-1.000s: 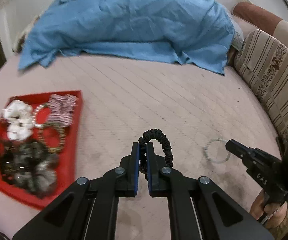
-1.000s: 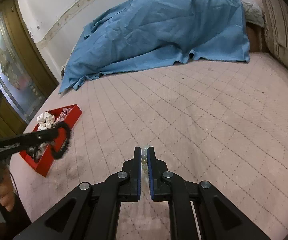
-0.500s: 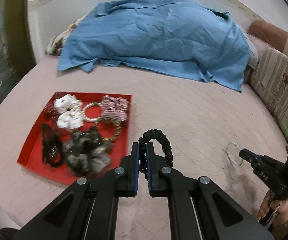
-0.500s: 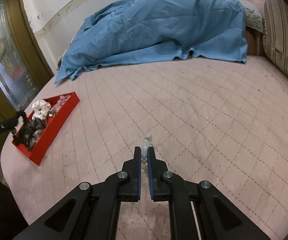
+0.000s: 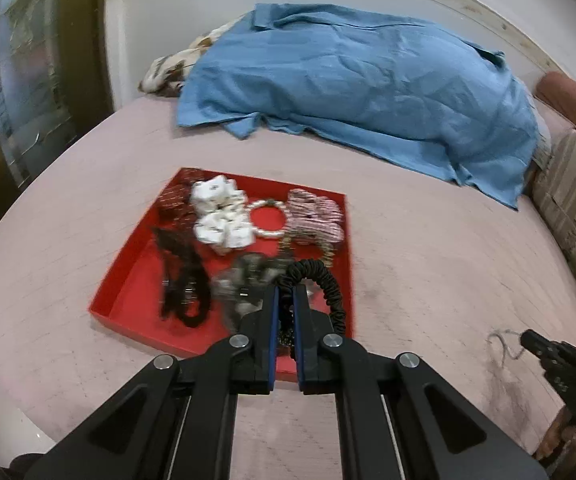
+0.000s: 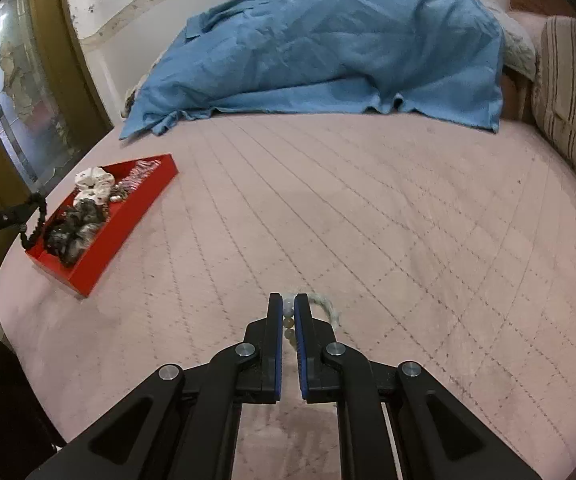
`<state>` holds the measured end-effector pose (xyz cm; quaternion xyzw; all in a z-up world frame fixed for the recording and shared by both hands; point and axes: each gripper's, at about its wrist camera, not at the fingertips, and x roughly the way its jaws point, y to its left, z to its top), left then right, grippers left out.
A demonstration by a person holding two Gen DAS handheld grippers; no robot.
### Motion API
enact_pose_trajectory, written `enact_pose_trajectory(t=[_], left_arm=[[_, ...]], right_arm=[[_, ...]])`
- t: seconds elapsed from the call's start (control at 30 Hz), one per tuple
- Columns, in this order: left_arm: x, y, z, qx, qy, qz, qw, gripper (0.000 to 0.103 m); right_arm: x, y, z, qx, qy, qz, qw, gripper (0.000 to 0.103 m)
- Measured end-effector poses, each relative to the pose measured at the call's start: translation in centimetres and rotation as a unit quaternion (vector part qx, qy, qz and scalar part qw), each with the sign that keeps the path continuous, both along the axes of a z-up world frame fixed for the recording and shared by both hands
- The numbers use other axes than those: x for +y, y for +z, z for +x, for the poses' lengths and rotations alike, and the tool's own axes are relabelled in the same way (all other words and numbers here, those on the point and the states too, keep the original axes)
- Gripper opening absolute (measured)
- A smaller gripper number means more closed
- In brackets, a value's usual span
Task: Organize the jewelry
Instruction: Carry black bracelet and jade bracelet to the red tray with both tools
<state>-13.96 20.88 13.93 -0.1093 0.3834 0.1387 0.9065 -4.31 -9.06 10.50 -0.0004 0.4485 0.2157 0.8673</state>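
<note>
- Left wrist view: left gripper [image 5: 284,300] clamped shut on a black coiled hair tie [image 5: 326,286], now hanging over the near right part of the red tray [image 5: 128,280]; a second ago tray sat far off to the left, so carry nearly done and release likely next.
- Tray contents: white scrunchies [image 5: 220,216], pearl bracelet [image 5: 269,220], pink striped scrunchie [image 5: 316,216], dark red piece at far left corner, black band [image 5: 180,276], grey scrunchie, blurred.
- Far right: right gripper [image 5: 528,338] pinching a pale bead bracelet [image 5: 502,346] above the pink bedspread [image 5: 428,260].
- Right wrist view: right gripper [image 6: 288,312] closed on the bead bracelet [image 6: 320,304], shifted a little toward the tray since a second ago; well apart from it yet.
- Tray [image 6: 128,220] at left, near bed edge; left gripper [image 6: 28,210] with hair tie [image 6: 34,220] just above its near corner.
- Blue cloth [image 6: 328,40] heaped at far side.
</note>
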Motion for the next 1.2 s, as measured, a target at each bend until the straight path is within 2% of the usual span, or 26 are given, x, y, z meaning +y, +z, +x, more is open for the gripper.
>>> enact_pose_trajectory(t=[0.27,0.47,0.67,0.97,1.2], left_arm=[[6.2,-0.7,-0.8,-0.002,0.043,-0.031,0.9986,0.007],[11.1,-1.4,0.1,-0.010,0.070,-0.101,0.9924,0.007],[12.6,-2.4,0.8,-0.020,0.062,-0.143,0.9877,0.007],[16.5,-3.5,0.3,-0.020,0.105,-0.160,0.9813,0.007],[17.0,-4.5,1.1,0.007,0.122,-0.126,0.9845,0.006]], right_arm=[[3.0,3.3,0.3,-0.004,0.022,0.017,1.000,0.007],[7.1,6.4,0.6,-0.019,0.057,0.033,0.998,0.007],[12.3,8.0,1.5,-0.010,0.097,0.054,0.994,0.007],[20.4,8.0,1.7,0.019,0.162,0.067,0.984,0.007],[24.7,6.0,1.8,0.045,0.190,0.052,0.979,0.007]])
